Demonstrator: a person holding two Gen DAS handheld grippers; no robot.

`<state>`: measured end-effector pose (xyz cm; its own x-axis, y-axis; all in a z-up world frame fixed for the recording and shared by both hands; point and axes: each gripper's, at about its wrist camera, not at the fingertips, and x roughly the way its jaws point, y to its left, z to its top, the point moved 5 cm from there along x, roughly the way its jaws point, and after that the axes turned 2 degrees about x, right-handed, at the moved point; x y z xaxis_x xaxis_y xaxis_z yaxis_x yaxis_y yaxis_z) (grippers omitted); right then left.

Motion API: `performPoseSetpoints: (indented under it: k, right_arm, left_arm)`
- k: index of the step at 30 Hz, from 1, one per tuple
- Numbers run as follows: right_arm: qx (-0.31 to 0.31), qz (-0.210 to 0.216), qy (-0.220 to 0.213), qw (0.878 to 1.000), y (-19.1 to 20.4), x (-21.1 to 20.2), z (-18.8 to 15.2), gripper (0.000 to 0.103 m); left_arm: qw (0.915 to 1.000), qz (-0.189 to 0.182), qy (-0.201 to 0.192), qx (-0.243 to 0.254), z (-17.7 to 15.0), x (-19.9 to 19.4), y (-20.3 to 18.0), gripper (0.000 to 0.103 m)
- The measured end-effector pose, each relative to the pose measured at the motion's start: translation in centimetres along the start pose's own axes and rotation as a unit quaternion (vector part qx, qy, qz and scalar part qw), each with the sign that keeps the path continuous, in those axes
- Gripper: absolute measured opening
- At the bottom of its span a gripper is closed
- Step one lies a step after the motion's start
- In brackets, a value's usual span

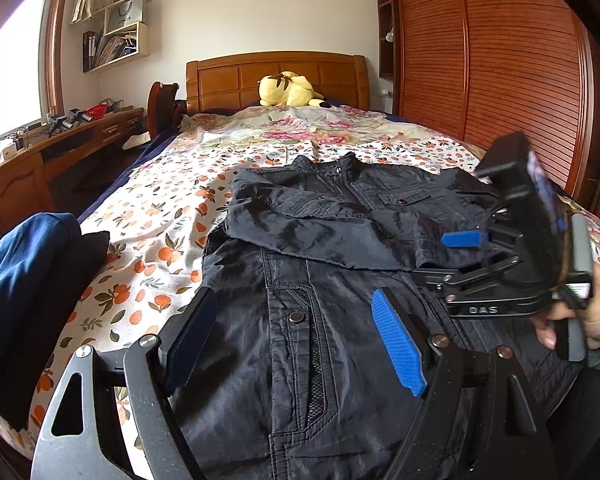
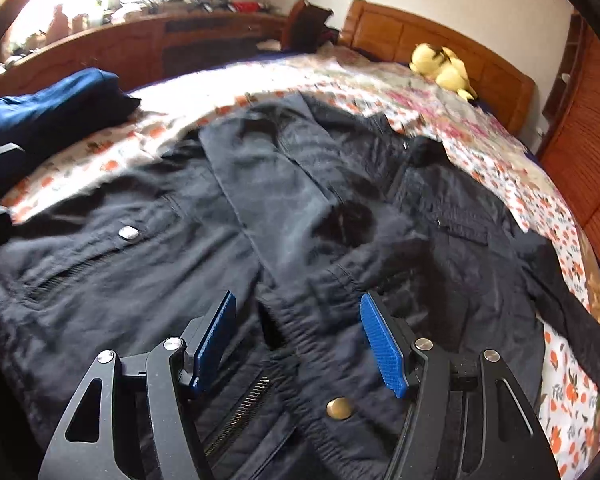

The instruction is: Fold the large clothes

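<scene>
A large black jacket [image 1: 300,264] lies front up on the floral bedspread [image 1: 156,208], with one sleeve [image 1: 320,224] folded across its chest. My left gripper [image 1: 296,340] is open and empty just above the jacket's lower front, near a snap pocket [image 1: 298,317]. My right gripper [image 2: 296,344] is open and empty above the sleeve cuff [image 2: 324,312] and zipper; it also shows in the left wrist view [image 1: 464,240] at the right, held by a hand. The jacket [image 2: 260,220] fills the right wrist view.
A folded blue garment [image 1: 24,264] lies on the bed's left edge. A yellow plush toy [image 1: 288,89] rests by the wooden headboard [image 1: 276,76]. A wooden wardrobe [image 1: 492,64] stands on the right, a desk [image 1: 40,152] under the window on the left.
</scene>
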<state>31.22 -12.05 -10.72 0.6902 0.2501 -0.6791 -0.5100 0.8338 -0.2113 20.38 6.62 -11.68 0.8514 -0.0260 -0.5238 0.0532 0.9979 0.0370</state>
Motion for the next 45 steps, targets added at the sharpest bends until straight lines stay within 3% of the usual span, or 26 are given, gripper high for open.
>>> performPoseSetpoints:
  k: [2, 4, 6, 9, 12, 19, 25, 28, 35, 39, 45]
  right_arm:
    - [0.013, 0.002, 0.012, 1.000, -0.8, 0.4, -0.2, 0.067]
    - [0.028, 0.015, 0.011, 0.999, -1.5, 0.4, -0.2, 0.056]
    - [0.028, 0.017, 0.005, 0.999, -2.2, 0.1, -0.2, 0.019]
    - [0.037, 0.010, -0.018, 0.999, -3.3, -1.0, 0.3, 0.009]
    - [0.058, 0.001, -0.042, 0.997, -4.9, -3.0, -0.1, 0.007]
    - [0.108, -0.050, -0.060, 0.991, -10.9, -6.2, -2.5, 0.007]
    - [0.118, -0.097, -0.050, 0.987, -13.2, -6.7, -4.3, 0.007]
    - [0.122, -0.108, -0.047, 0.986, -13.3, -7.1, -5.1, 0.019]
    - [0.120, -0.082, -0.072, 0.987, -12.6, -7.7, -5.4, 0.043]
    - [0.119, -0.065, -0.095, 0.986, -12.7, -8.3, -5.4, 0.048]
    - [0.110, -0.070, -0.086, 0.988, -13.9, -6.6, -5.6, 0.048]
  left_arm:
    - [1.0000, 0.000, -0.001, 0.000, 0.0, -0.1, 0.1, 0.080]
    - [1.0000, -0.002, -0.002, 0.000, 0.0, -0.3, 0.2, 0.080]
    - [1.0000, -0.003, -0.004, 0.000, 0.0, -0.4, 0.3, 0.080]
    - [1.0000, -0.005, -0.005, -0.001, 0.1, -0.5, 0.3, 0.080]
    - [1.0000, -0.006, -0.005, 0.001, 0.1, -0.5, 0.1, 0.080]
    - [1.0000, -0.006, -0.003, 0.005, 0.1, -0.4, -0.3, 0.080]
    - [0.9999, -0.008, -0.001, 0.008, 0.1, -0.1, -0.9, 0.080]
    - [0.9999, -0.011, 0.000, 0.011, 0.2, 0.1, -1.4, 0.080]
    - [0.9995, -0.025, 0.000, 0.018, 0.5, 0.2, -3.1, 0.080]
    - [0.9991, -0.032, 0.002, 0.028, 0.6, 0.4, -4.4, 0.080]
    - [0.9980, -0.040, 0.008, 0.048, 1.0, 0.9, -6.5, 0.080]
